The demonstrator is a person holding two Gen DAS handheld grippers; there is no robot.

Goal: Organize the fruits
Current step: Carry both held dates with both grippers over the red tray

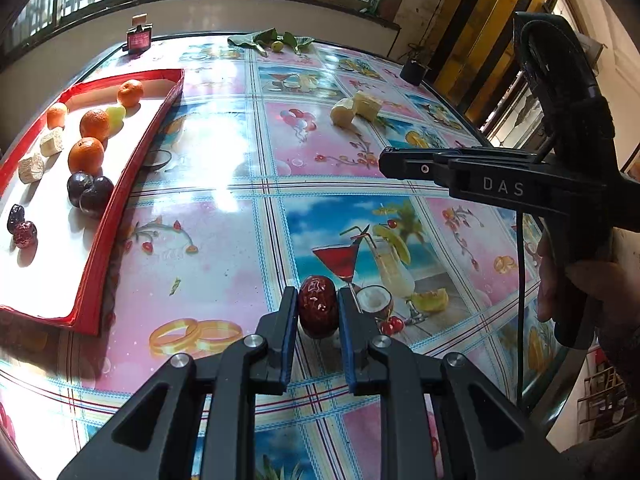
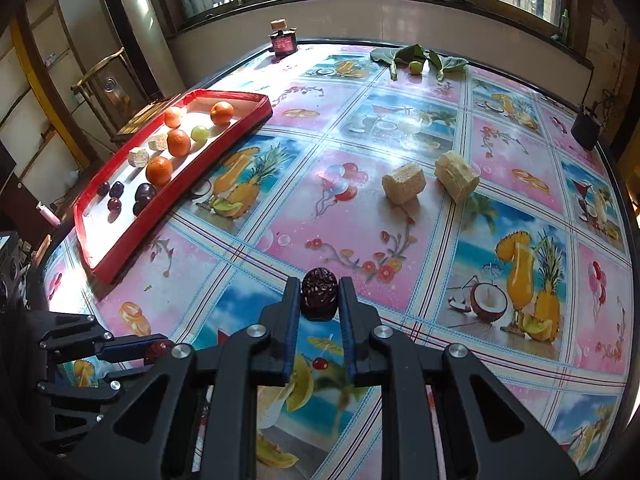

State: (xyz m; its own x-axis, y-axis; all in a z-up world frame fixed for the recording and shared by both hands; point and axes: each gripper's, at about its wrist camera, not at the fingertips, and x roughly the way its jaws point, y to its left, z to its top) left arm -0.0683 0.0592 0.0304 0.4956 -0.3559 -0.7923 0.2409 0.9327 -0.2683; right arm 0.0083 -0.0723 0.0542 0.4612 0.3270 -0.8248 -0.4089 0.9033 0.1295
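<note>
Both your grippers are clamped, each on one small fruit. Your left gripper (image 1: 318, 308) pinches a wrinkly red-brown dried date (image 1: 317, 305) between its jaws. Your right gripper (image 2: 319, 300) pinches a darker wrinkly dried date (image 2: 319, 293) the same way. Both dates are held near the front of the bench (image 2: 400, 208), which wears a shiny picture cloth.

These dates look very light and a bit squashy, with dry skin that should not slip much. Hold them across the fat middle, as you do now, and squeeze gently so they do not squash or pop out.

Past the jaws, the cloth between you and the tray looks free of things, so the way seems open. Watch that your two grippers do not bump, since they sit close.

Off to the left is the long red tray with a white floor (image 2: 176, 188). It already holds other dark dates (image 1: 22, 226), purple plums (image 1: 89, 192), oranges (image 1: 86, 155) and pale blocks (image 1: 31, 167). Lift over its raised red edge.

Farther out, two pale yellow chunks (image 2: 430, 178) wait on the bench. At the far edge lie green leaves with a small green fruit (image 2: 415, 66) and a little dark red jar (image 2: 283, 42).
</note>
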